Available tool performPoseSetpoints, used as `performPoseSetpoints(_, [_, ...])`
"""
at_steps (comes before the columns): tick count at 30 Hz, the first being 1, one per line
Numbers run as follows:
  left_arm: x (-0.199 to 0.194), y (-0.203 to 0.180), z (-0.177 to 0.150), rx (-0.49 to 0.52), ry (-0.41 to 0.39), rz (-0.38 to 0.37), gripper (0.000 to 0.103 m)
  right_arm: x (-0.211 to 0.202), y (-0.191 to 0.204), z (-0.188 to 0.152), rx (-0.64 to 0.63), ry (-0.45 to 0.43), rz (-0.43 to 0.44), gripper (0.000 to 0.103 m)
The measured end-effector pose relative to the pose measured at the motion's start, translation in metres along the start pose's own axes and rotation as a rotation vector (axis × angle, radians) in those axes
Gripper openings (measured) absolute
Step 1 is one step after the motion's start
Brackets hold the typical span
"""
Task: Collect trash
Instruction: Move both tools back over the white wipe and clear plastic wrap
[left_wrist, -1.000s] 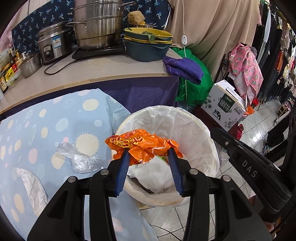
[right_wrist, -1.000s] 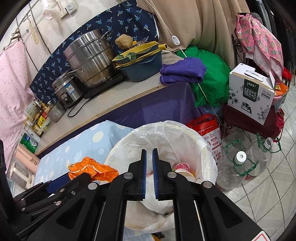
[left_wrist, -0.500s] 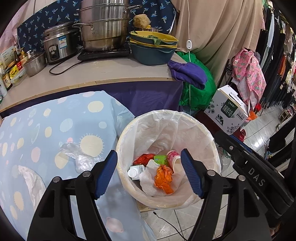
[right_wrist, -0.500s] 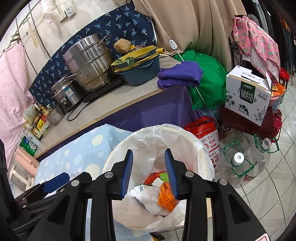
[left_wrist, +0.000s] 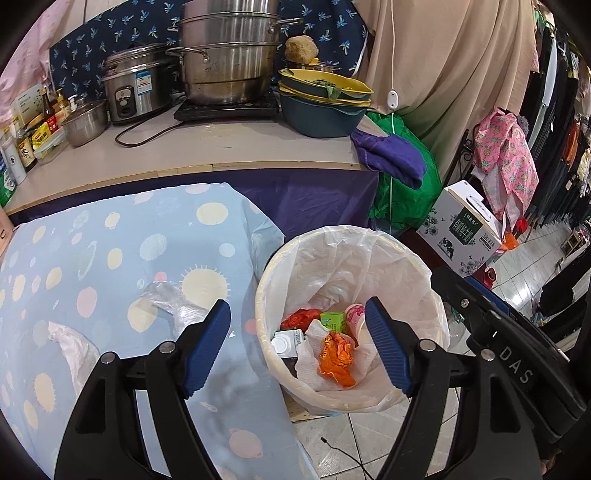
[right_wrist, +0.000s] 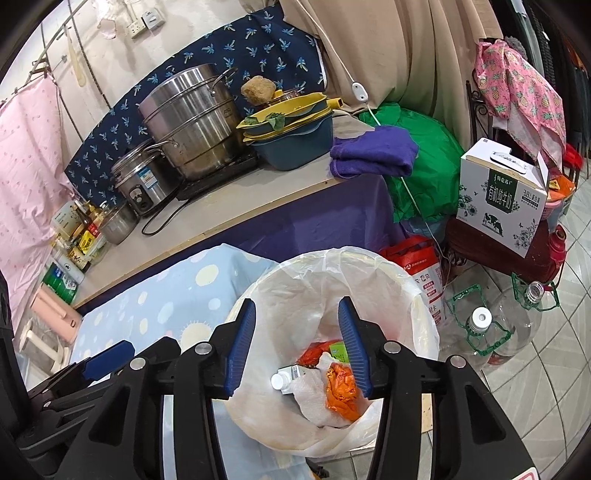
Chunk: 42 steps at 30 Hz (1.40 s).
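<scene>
Both my claws, left claw (left_wrist: 297, 347) and right claw (right_wrist: 297, 349), hang apart and empty over the bin (left_wrist: 424, 266); reaching for the clear wrapper (left_wrist: 173, 302), I might snag the tabletop's cloth (left_wrist: 110, 236).

A low surface draped in a pale blue spotted cloth (left_wrist: 122, 258) carries a crumpled clear plastic bag (left_wrist: 173, 306) and, nearer its left edge, what looks like a white plastic bag (left_wrist: 74, 347). Just beside it, on the tiled floor (left_wrist: 354, 439), stands the lined trash bin (left_wrist: 417, 273). Behind runs a beige countertop (left_wrist: 229, 147) bearing a rice cooker (left_wrist: 135, 88), stacked steel pots (left_wrist: 229, 59), nested basins (left_wrist: 321, 107) and a purple towel (left_wrist: 391, 158).
</scene>
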<state>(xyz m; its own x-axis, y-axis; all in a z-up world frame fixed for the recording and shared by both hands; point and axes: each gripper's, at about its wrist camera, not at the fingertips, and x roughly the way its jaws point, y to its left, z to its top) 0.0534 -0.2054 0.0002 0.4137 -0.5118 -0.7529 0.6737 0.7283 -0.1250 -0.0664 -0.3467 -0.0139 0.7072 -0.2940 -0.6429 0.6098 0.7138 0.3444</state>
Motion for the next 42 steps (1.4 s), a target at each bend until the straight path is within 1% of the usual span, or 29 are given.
performPoseSetpoints(5, [-0.004, 0.013, -0.001, -0.028, -0.003, 0.013, 0.072, 0.002, 0.012, -0.003, -0.016, 0.007, 0.007, 0.048])
performPoseSetpoints(9, [-0.009, 0.026, -0.003, -0.053, -0.013, 0.024, 0.077, 0.002, 0.021, -0.006, -0.03, 0.012, 0.011, 0.05])
performPoseSetpoints(16, [-0.014, 0.054, -0.013, -0.098, -0.01, 0.058, 0.079, 0.006, 0.042, -0.013, -0.065, 0.032, 0.021, 0.05])
performPoseSetpoints(19, [-0.016, 0.074, -0.019, -0.139, -0.005, 0.082, 0.085, 0.011, 0.054, -0.017, -0.083, 0.048, 0.029, 0.051])
performPoseSetpoints(22, [-0.019, 0.097, -0.027, -0.179, -0.009, 0.124, 0.086, 0.017, 0.068, -0.024, -0.107, 0.067, 0.037, 0.052])
performPoseSetpoints(24, [-0.02, 0.114, -0.032, -0.212, -0.005, 0.144, 0.087, 0.022, 0.077, -0.028, -0.121, 0.079, 0.044, 0.056])
performPoseSetpoints(26, [-0.021, 0.131, -0.037, -0.247, -0.005, 0.167, 0.089, 0.028, 0.088, -0.033, -0.138, 0.094, 0.052, 0.057])
performPoseSetpoints(35, [-0.013, 0.202, -0.065, -0.368, 0.045, 0.24, 0.09, 0.066, 0.134, -0.056, -0.215, 0.166, 0.085, 0.063])
performPoseSetpoints(42, [0.0, 0.233, -0.082, -0.419, 0.086, 0.265, 0.09, 0.099, 0.166, -0.072, -0.274, 0.219, 0.093, 0.064])
